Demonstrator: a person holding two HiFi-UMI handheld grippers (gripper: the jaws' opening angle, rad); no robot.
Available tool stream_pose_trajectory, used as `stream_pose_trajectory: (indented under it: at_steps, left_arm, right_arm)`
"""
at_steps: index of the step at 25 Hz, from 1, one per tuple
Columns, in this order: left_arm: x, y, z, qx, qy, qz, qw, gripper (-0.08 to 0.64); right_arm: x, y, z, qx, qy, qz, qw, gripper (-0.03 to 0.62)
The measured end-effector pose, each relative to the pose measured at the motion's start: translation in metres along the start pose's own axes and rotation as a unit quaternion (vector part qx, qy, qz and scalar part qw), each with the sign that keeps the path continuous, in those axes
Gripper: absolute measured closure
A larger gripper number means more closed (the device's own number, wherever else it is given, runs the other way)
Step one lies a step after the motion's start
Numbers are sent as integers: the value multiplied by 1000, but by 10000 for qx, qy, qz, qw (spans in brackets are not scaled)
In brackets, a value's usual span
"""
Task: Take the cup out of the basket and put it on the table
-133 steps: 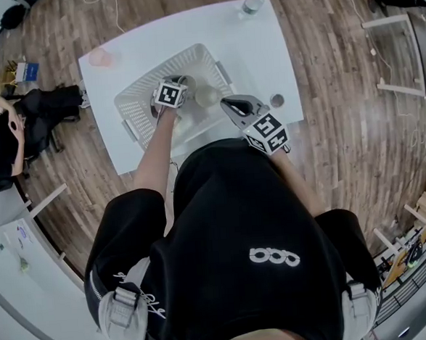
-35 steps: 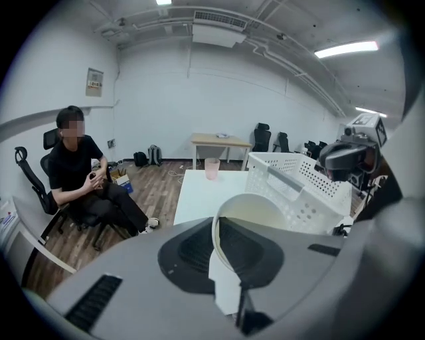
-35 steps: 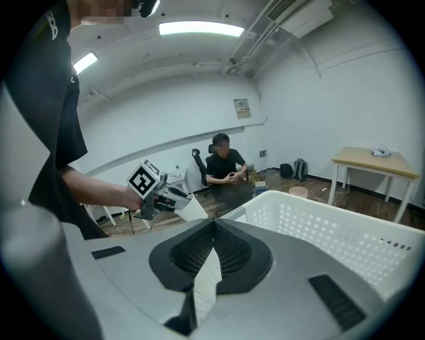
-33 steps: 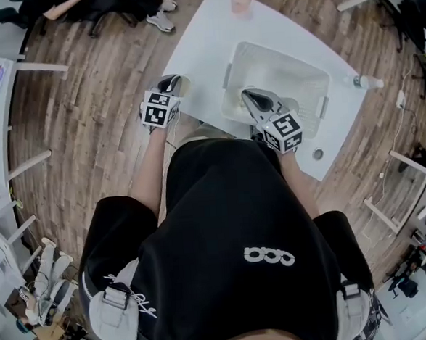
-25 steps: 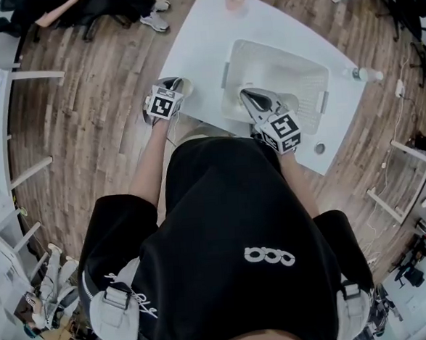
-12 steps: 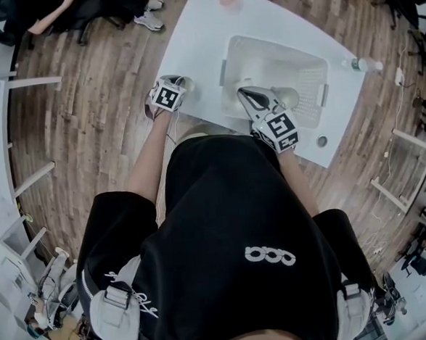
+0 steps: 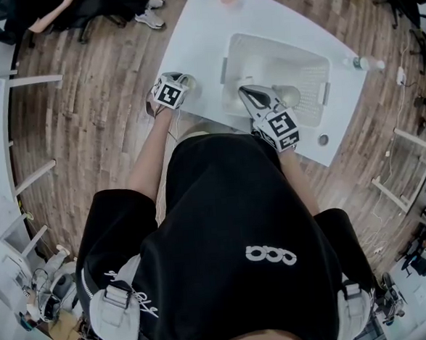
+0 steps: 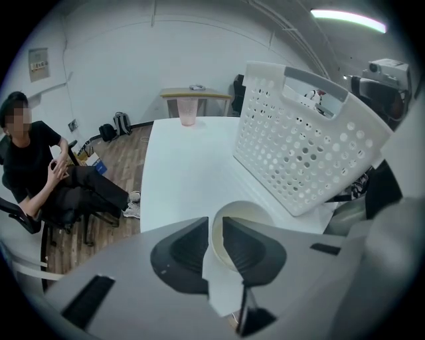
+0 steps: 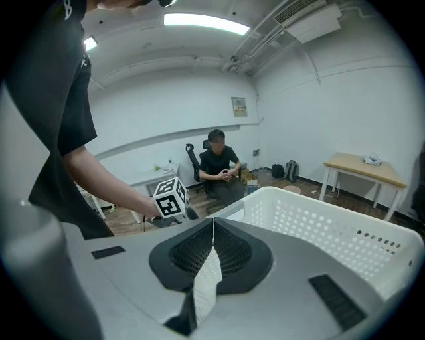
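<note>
Your left gripper (image 8: 216, 229) was clenched on the rim of the cup (image 8: 240, 208), outside the white basket (image 8: 299, 153) and to its left, over the white table (image 7: 196, 29). Your right gripper (image 9: 212, 229) was closed, empty, above the basket's near side. Wooden floor (image 7: 99, 101) surrounded the table; a person (image 8: 40, 166) sat far left

The basket (image 7: 263, 53) stands on the table (image 7: 196, 29), the cup (image 8: 244, 210) just left of it, a bottle (image 7: 365, 63) right.

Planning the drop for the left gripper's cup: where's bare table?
Bare: white table strip left of the white perforated plastic basket, from the far pink cup to the cream cup in the left gripper. Crowded: right side, filled by the basket.
</note>
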State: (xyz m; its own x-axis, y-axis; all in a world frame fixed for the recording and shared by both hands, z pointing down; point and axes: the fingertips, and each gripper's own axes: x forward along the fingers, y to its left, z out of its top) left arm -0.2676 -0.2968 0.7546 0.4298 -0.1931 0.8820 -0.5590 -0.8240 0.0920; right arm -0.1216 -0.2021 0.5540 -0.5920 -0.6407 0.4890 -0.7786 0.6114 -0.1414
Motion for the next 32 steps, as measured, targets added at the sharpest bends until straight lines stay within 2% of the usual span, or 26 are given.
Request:
stream_pose_trajectory:
  at_steps: [4, 9, 12, 17, 22, 32]
  left_arm:
    - [-27, 2, 15, -66, -237, 176, 9995, 502]
    - [-81, -3, 53, -183, -1017, 483, 9935, 502]
    - [-117, -7, 74, -190, -1456, 706, 9866, 506]
    - [-165, -35, 123, -105, -2259, 914, 9698, 532]
    - [-194, -70, 157, -49, -2899, 857, 9532, 546]
    - [-198, -152, 205, 93, -3461, 262, 9378, 551]
  right_arm:
    - [-5, -2, 2, -33, -52, 35, 10000, 568]
    - [-24, -17, 0, -22, -101, -69, 9999, 568]
    - [-34, -26, 0, -9, -146, -154, 9998, 568]
    - [-63, -49, -4, 2, -219, -322, 9992, 568]
    - [-85, -58, -6, -9, -345, -405, 9986, 568]
    - [-131, -67, -18, 55, -558, -495, 9972, 568]
